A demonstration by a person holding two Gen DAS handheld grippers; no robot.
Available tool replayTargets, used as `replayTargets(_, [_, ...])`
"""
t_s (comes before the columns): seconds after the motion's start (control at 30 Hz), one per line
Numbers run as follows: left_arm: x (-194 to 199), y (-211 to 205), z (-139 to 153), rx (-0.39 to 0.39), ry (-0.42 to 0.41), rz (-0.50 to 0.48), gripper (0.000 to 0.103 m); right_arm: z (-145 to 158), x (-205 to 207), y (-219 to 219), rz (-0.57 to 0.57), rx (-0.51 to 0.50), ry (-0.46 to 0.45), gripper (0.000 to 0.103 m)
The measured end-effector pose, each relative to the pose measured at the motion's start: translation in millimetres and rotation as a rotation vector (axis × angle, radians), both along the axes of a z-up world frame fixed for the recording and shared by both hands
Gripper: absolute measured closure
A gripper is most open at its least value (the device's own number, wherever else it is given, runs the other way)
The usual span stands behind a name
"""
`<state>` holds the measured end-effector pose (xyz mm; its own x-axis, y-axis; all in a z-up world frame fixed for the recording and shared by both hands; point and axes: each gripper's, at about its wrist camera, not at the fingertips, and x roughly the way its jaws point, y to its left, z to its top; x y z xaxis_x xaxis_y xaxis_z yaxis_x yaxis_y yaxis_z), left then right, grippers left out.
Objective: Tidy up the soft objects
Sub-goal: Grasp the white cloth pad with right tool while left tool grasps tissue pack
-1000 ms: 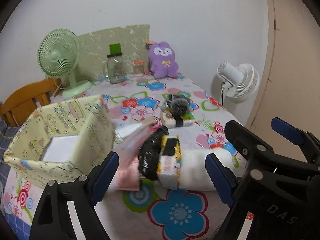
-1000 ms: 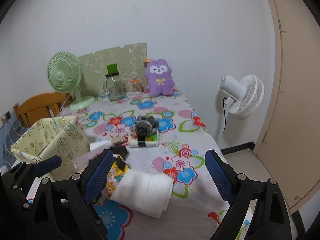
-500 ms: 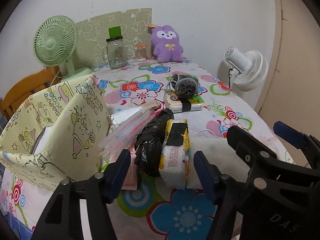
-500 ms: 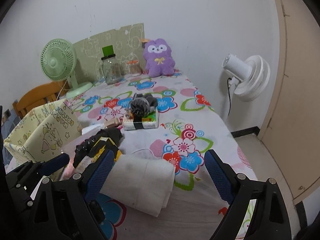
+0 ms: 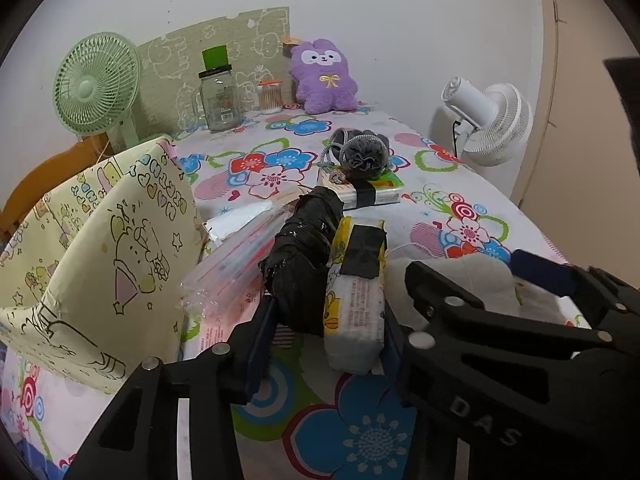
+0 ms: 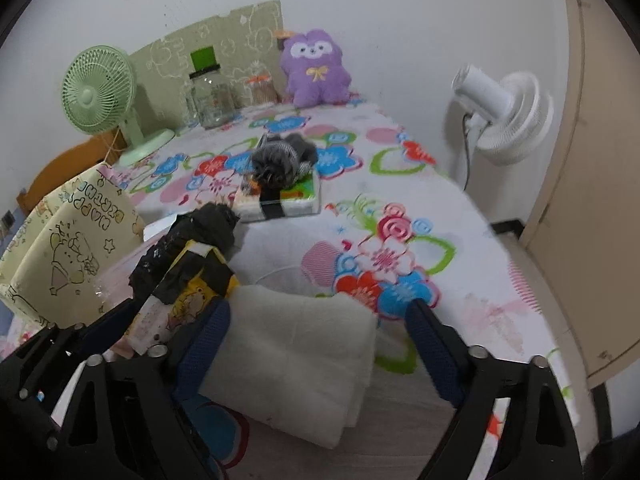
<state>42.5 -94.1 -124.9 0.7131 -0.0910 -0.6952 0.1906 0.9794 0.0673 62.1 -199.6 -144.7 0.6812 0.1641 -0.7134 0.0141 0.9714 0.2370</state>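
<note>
Left gripper (image 5: 326, 334): jaws have just been closing, now flanking the black crumpled bag (image 5: 304, 256) and the yellow tissue pack (image 5: 354, 312) that lie side by side. Left pad sits against the bag's near end, right pad just beside the pack's right face. Can't tell if the pads actually press yet.

Right gripper (image 6: 320, 344): jaws apart, also just narrowed a bit, straddling the folded white towel (image 6: 296, 360). The left pad is at the towel's left edge; the right pad stands clear of its right edge with tablecloth showing between. Not clamped.

Layout from the left wrist view, gripper at centre:
- 9 o'clock: yellow cartoon-print fabric bin (image 5: 100, 264), open top, near the bag.
- 10 o'clock, between bin and bag: clear zip pouch (image 5: 232, 264) with red stripes, over a pink packet.
- 12 o'clock: grey mesh sponge (image 5: 362, 154) on a flat taped packet (image 5: 360, 194).
- 3 o'clock: the towel, touching the tissue pack.
- Far 12 o'clock at the wall: purple plush (image 5: 324, 78), glass jar (image 5: 218, 98) with green lid, green desk fan (image 5: 96, 84) at 11.
- 2 o'clock off the table (image 5: 280, 412): white fan (image 5: 492, 120).

Everything rests on the floral tablecloth.
</note>
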Motion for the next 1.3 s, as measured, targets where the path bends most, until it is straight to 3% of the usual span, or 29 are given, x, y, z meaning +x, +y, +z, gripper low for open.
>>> replayTargets(0.23, [-4,-9,-3,0.063,-0.029,0.000,0.057,-3,-1,4,0.013,-0.003,0.013,0.036])
replayTargets(0.3, [-4,-10,-3,0.071,-0.031,0.001,0.058,-3,-3,3,0.005,-0.013,0.009,0.047])
replayTargets(0.37, [-5,-12,-3,0.082,-0.039,0.005,0.061,-2,-4,3,0.010,-0.017,0.005,0.051])
replayTargets(0.4, [-5,-12,-3,0.079,-0.040,0.006,0.063,-2,-5,2,0.008,-0.020,0.002,0.065])
replayTargets(0.43, [-6,-12,-2,0.077,-0.047,0.001,0.065,-1,-5,2,-0.011,-0.047,0.000,0.070])
replayTargets(0.5, [-7,-13,-2,0.089,-0.053,-0.002,0.066,-3,-3,-1,-0.001,-0.044,0.011,0.072])
replayTargets(0.6, [-7,-12,0,0.080,-0.055,0.000,0.065,-2,-2,-4,0.002,-0.047,0.010,0.073])
replayTargets(0.73, [-6,-8,1,0.067,-0.054,0.021,0.057,-1,-1,-4,0.003,-0.046,0.010,0.071])
replayTargets(0.83, [-9,-4,3,0.057,-0.064,0.044,0.049,3,-5,-1,0.003,-0.045,0.002,0.062])
replayTargets(1.07, [-19,4,5,0.042,-0.069,0.068,0.048,9,-14,2,-0.004,-0.070,-0.003,0.046])
replayTargets(1.17, [-21,3,4,0.037,-0.053,0.054,0.053,9,-18,3,-0.007,-0.089,0.007,0.044])
replayTargets(1.23, [-22,1,2,0.027,-0.038,0.028,0.066,9,-20,3,-0.005,-0.093,0.011,0.042])
replayTargets(1.3, [-22,-2,-2,0.027,-0.020,0.005,0.071,8,-23,2,0.000,-0.079,0.011,0.033])
